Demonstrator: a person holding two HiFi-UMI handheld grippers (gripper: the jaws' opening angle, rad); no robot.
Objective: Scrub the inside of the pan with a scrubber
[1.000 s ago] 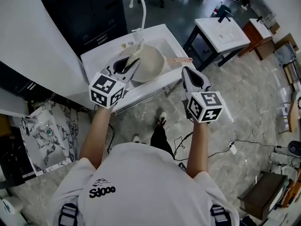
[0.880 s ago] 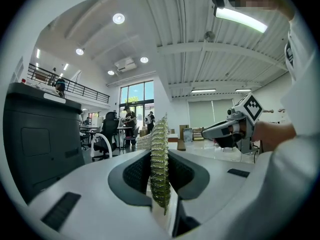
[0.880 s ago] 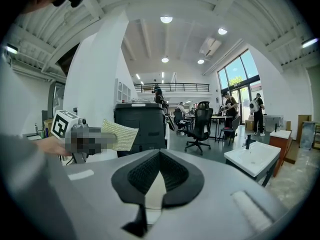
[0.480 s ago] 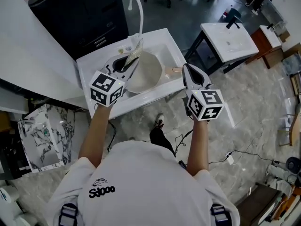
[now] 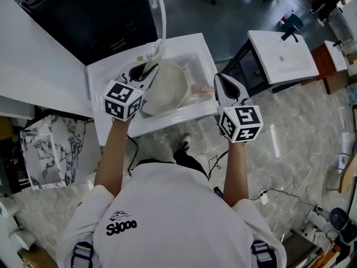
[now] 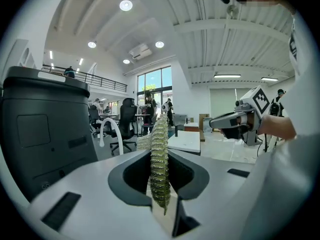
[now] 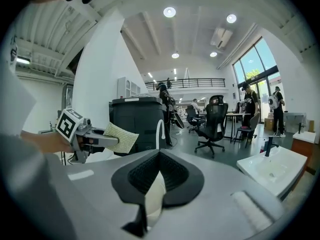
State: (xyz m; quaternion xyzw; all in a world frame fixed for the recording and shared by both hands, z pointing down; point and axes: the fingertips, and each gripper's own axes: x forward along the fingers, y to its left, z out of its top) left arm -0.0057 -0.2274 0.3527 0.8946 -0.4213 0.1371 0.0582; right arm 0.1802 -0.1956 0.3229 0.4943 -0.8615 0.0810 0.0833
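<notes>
A pale round pan (image 5: 170,88) sits in the white sink (image 5: 109,71), its wooden handle (image 5: 202,89) pointing right. My left gripper (image 5: 152,67) hovers over the pan's left rim, shut on a yellow-green scrubber (image 5: 154,56) that stands on edge between the jaws. That scrubber (image 6: 160,154) fills the middle of the left gripper view. My right gripper (image 5: 218,78) is shut on nothing and sits just right of the handle's end. In the right gripper view the left gripper (image 7: 82,139) and its scrubber (image 7: 120,137) appear at the left. The pan is not visible in either gripper view.
A white gooseneck faucet (image 5: 160,7) rises behind the sink. A dark cabinet (image 5: 89,15) stands beyond it. A second white basin on a dark stand (image 5: 281,52) is to the right. A marble-patterned slab (image 5: 47,149) lies on the floor at the left.
The head view has shifted, so the sink sits lower and more to the left. The right gripper is now closer to the pan handle. The left gripper still holds the scrubber over the pan.
</notes>
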